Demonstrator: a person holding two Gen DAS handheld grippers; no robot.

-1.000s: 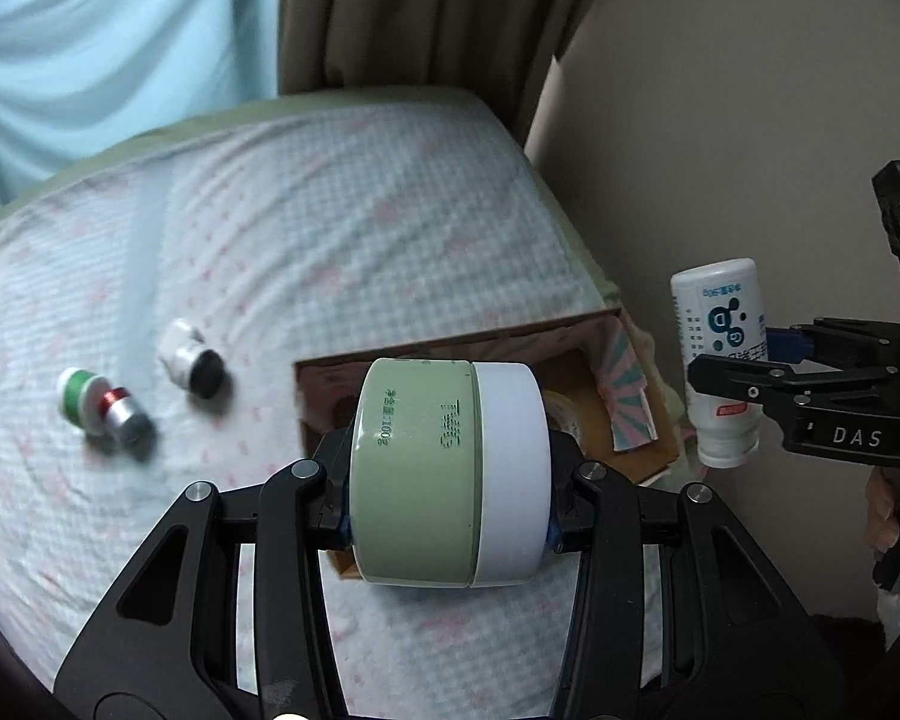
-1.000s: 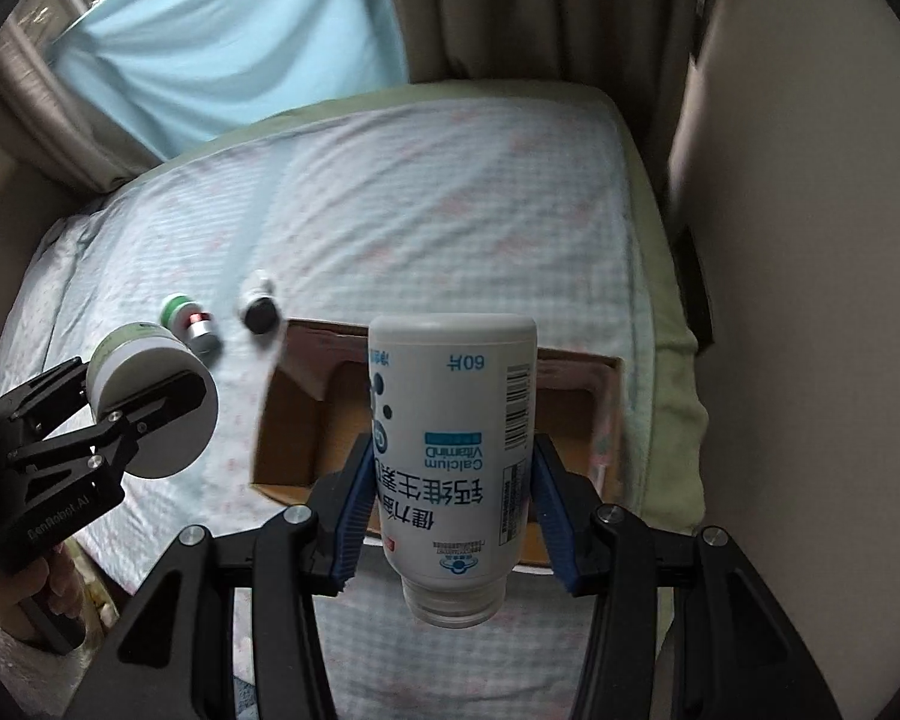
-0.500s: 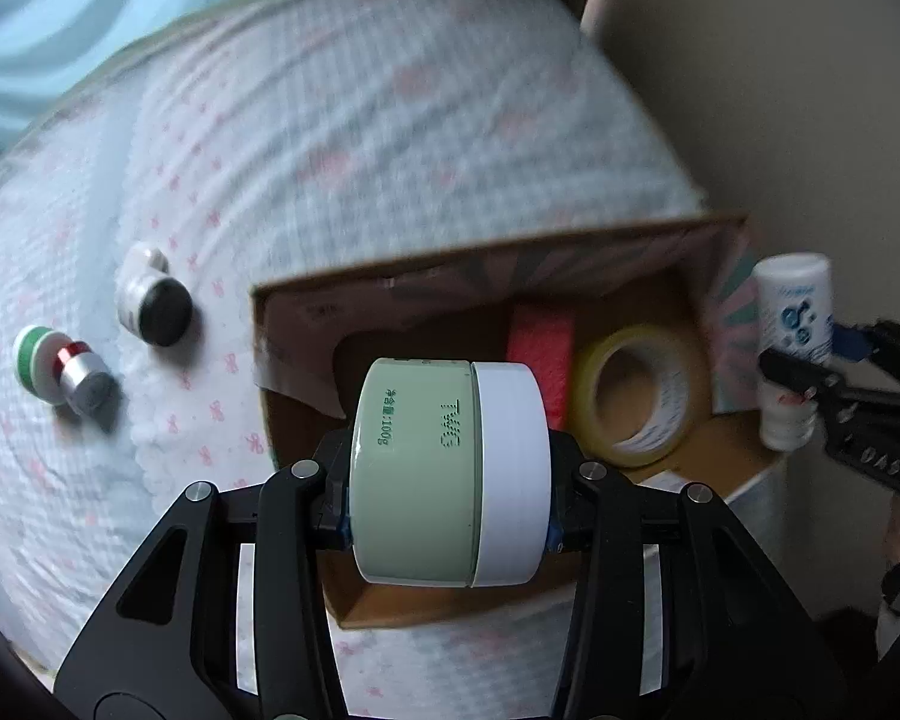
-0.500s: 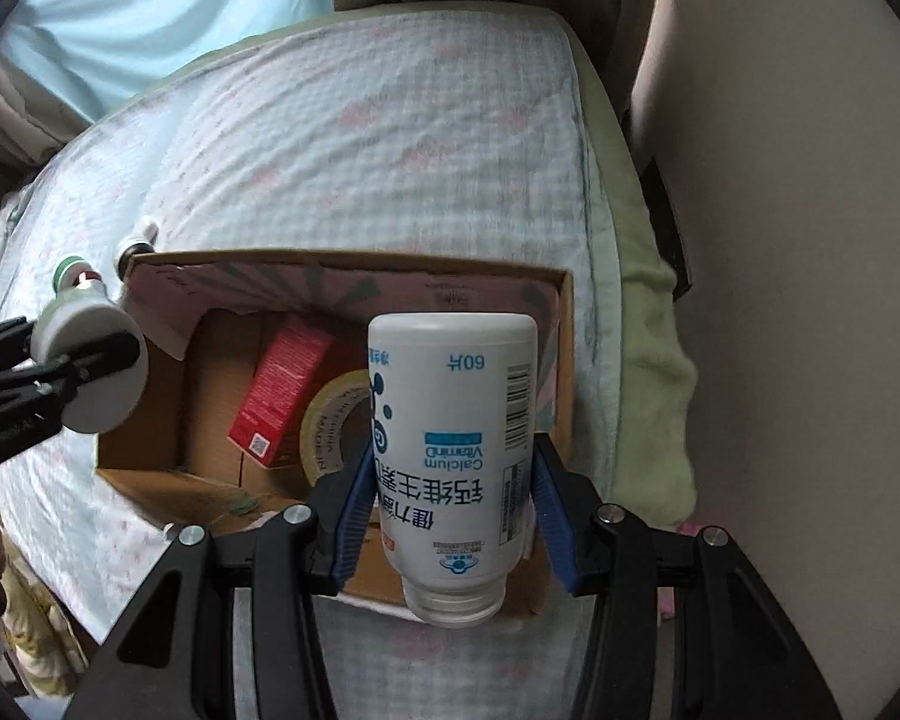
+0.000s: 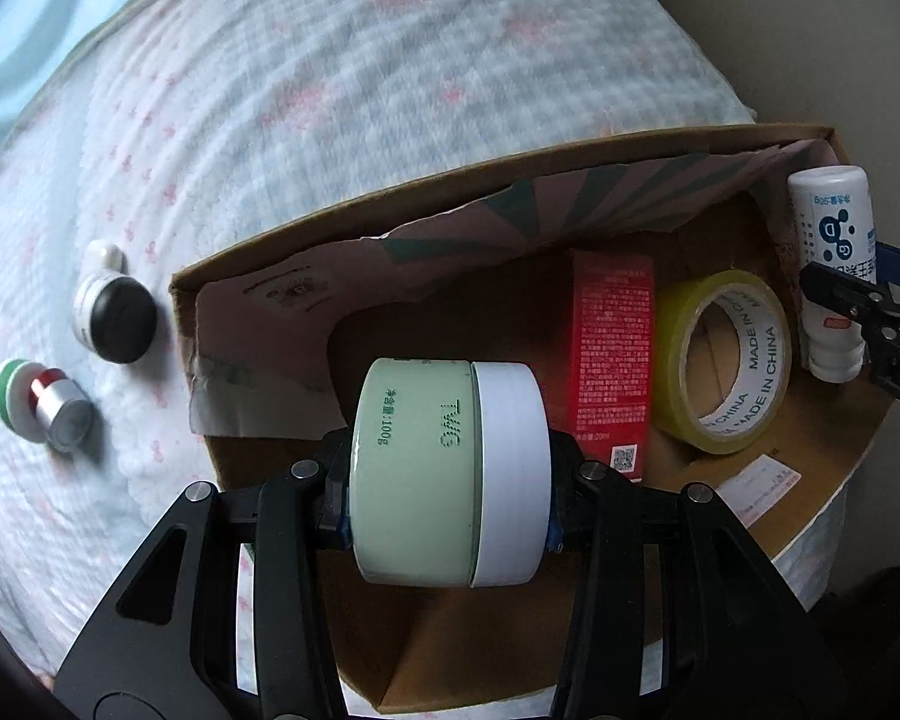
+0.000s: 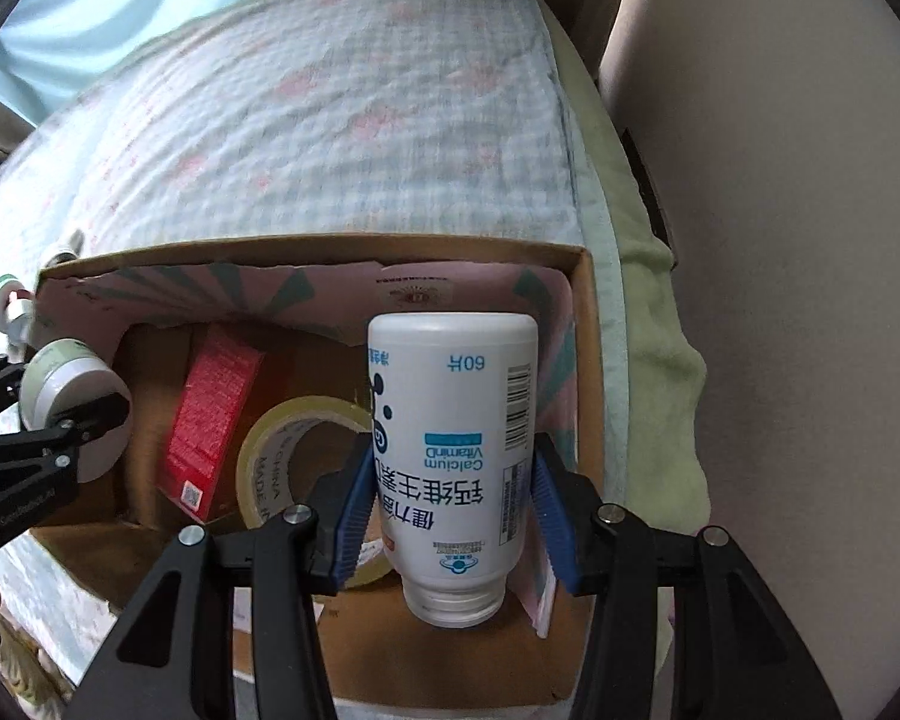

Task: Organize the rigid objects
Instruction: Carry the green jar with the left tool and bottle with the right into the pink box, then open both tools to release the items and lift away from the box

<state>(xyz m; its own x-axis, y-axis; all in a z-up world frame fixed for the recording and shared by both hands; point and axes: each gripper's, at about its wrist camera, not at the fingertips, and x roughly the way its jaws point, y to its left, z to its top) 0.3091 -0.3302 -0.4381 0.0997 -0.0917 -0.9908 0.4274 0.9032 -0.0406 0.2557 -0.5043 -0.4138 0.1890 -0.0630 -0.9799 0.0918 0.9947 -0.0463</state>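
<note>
My left gripper (image 5: 450,474) is shut on a pale green jar with a white lid (image 5: 444,474) and holds it over the left part of an open cardboard box (image 5: 342,204). My right gripper (image 6: 450,492) is shut on a white calcium bottle (image 6: 456,420), held cap towards me over the box's right end (image 6: 588,360). The bottle also shows in the left wrist view (image 5: 828,252), the jar in the right wrist view (image 6: 66,384). Inside the box lie a red carton (image 5: 615,348) and a yellow tape roll (image 5: 720,360).
The box sits on a bed with a checked pink-patterned cover (image 5: 330,90). Left of the box lie a white bottle with a black cap (image 5: 111,306) and a green, white and red small bottle (image 5: 39,399). A wall (image 6: 780,240) runs along the bed's right side.
Both grippers have come down and closer over the box with their loads still held. The box now fills much more of both views, and its contents show.
</note>
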